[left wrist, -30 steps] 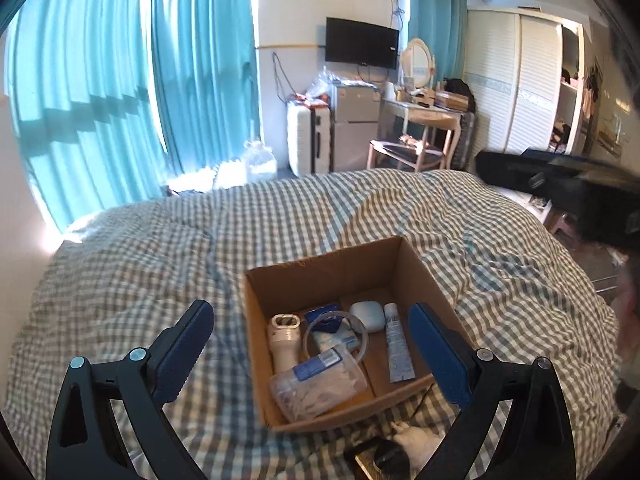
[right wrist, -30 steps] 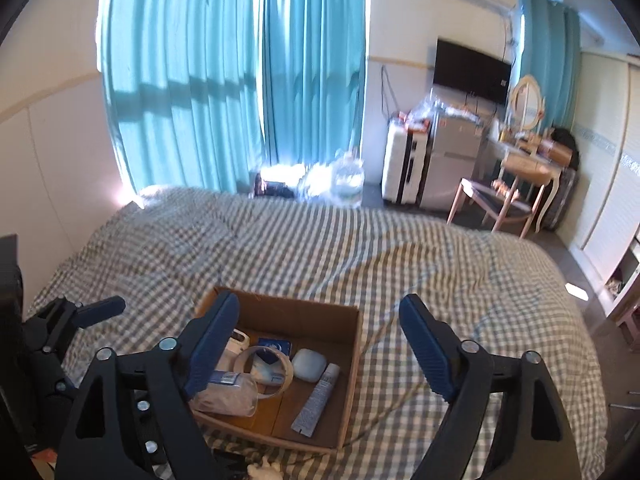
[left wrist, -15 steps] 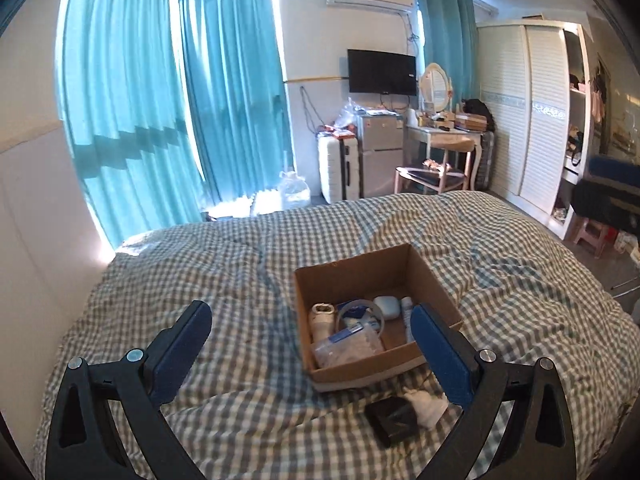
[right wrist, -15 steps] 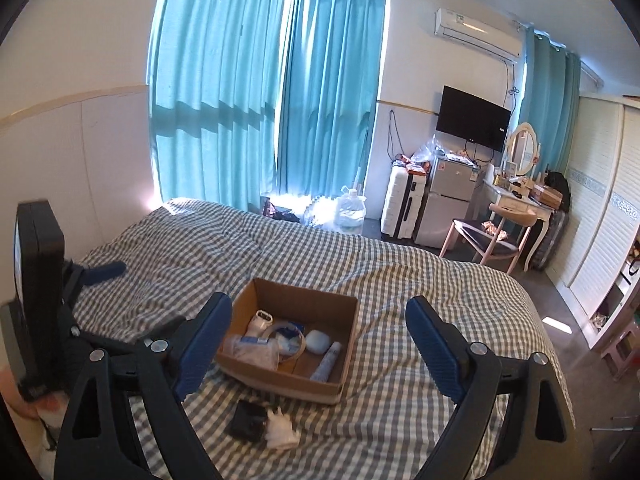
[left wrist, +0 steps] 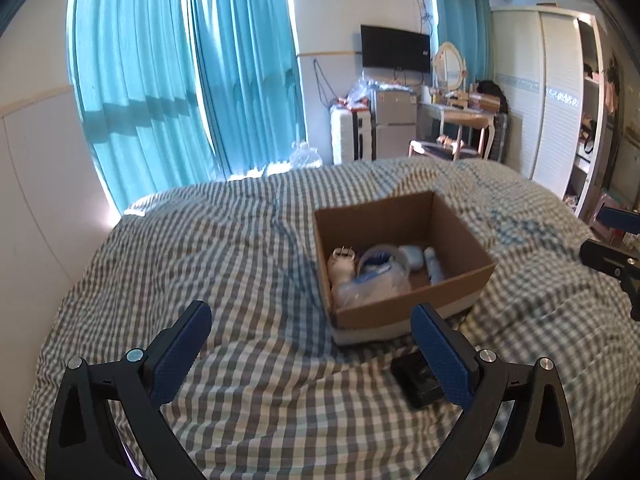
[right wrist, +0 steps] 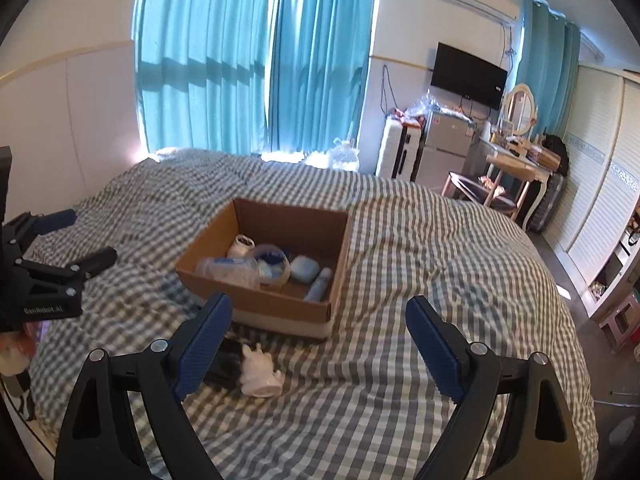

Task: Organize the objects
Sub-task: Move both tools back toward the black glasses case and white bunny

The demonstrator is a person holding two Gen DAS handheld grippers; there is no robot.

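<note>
Both hand-held grippers, left [left wrist: 310, 342] and right [right wrist: 318, 334], have pulled back from my cardboard box [right wrist: 264, 276] on the bed [right wrist: 420, 248]; jaws wide open, holding nothing.

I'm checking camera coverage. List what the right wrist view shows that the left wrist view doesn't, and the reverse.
Only the right wrist view: a white figurine lying on the bedspread in front of the cardboard box, and the left gripper seen from the side.
Only the left wrist view: the right gripper at the frame's edge.
Both: the box with toiletries inside, a black object before it, and open jaws.
</note>
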